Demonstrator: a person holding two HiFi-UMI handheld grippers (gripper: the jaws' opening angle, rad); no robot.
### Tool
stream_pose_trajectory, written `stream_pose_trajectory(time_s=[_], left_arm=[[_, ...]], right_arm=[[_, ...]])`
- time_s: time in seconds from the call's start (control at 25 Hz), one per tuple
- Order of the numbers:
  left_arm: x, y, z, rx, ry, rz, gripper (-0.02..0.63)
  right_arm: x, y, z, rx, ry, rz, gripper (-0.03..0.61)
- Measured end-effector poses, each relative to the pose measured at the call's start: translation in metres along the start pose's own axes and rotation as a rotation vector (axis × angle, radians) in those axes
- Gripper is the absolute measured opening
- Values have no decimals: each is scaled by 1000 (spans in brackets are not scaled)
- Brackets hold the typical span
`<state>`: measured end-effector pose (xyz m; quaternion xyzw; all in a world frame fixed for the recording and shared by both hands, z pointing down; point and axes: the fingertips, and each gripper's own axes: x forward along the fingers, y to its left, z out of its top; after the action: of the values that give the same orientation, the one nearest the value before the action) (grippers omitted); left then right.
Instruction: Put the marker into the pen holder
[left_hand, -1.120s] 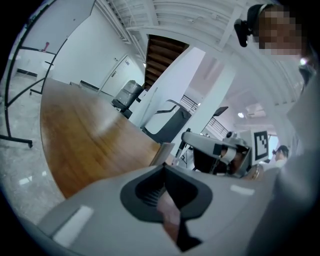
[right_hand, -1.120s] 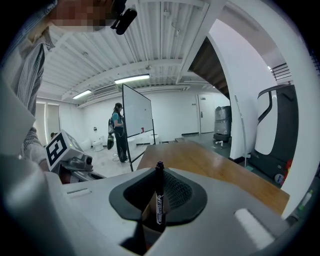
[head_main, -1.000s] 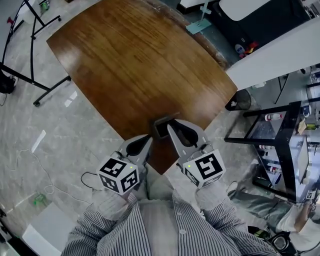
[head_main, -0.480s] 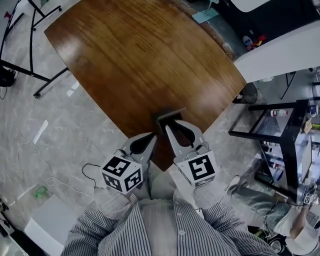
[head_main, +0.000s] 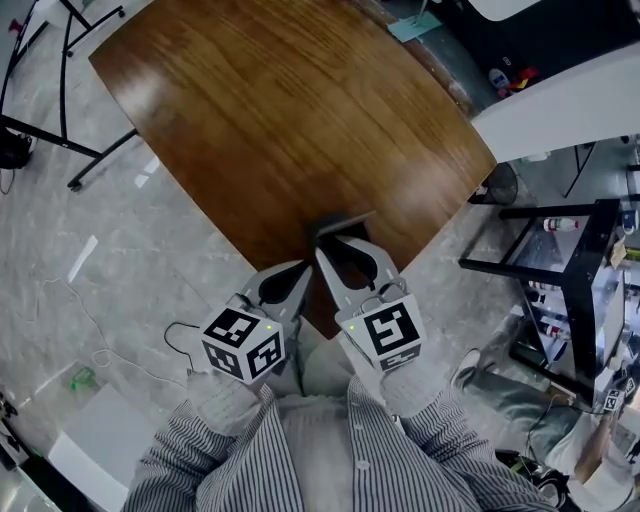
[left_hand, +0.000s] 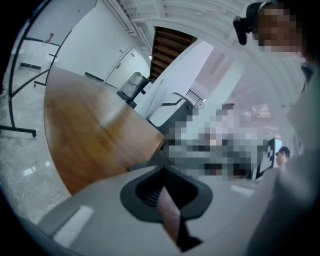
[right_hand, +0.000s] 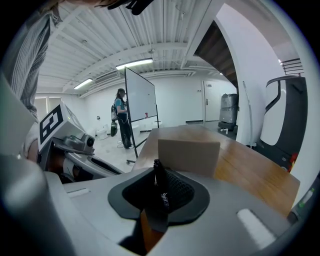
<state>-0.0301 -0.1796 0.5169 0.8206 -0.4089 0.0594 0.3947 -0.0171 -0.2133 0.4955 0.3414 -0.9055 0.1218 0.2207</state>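
Observation:
A grey box-shaped pen holder (head_main: 340, 222) stands on the brown wooden table (head_main: 280, 120), close to its near edge. My right gripper (head_main: 330, 243) reaches right up to it from the near side. In the right gripper view a black marker (right_hand: 161, 197) stands almost upright between the right gripper's (right_hand: 159, 172) pads, with the pen holder (right_hand: 189, 156) just beyond. These jaws have just been opening, and the marker is still between them. The head view hides the marker. My left gripper (head_main: 300, 268) hangs beside the right one at the table edge, its jaws (left_hand: 165, 172) together on nothing.
A black metal shelf (head_main: 560, 290) stands at the right and a white table (head_main: 570, 100) at the upper right. Black stand legs (head_main: 60, 150) cross the floor at the left. Across the room are a whiteboard (right_hand: 140, 107) and a person (right_hand: 120, 117).
My right gripper has shifted a little left and lower, closer to the pen holder. The left gripper has hardly moved.

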Motion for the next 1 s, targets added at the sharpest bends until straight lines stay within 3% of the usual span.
stream_pose_trajectory(time_s=[0.16, 0.28, 0.56, 1.0], left_arm=[[-2, 0, 0, 2, -2, 3, 8], [-4, 0, 1, 2, -9, 4, 8], [-12, -6, 3, 17, -22, 2, 8], [-33, -51, 7, 182, -38, -35, 8]], right_arm=[[3, 3, -3, 4, 22, 5, 71], [2, 4, -7, 4, 37, 7, 115], [-15, 4, -3, 30, 3, -21, 115], [-70, 24, -5, 120, -54, -40, 39]])
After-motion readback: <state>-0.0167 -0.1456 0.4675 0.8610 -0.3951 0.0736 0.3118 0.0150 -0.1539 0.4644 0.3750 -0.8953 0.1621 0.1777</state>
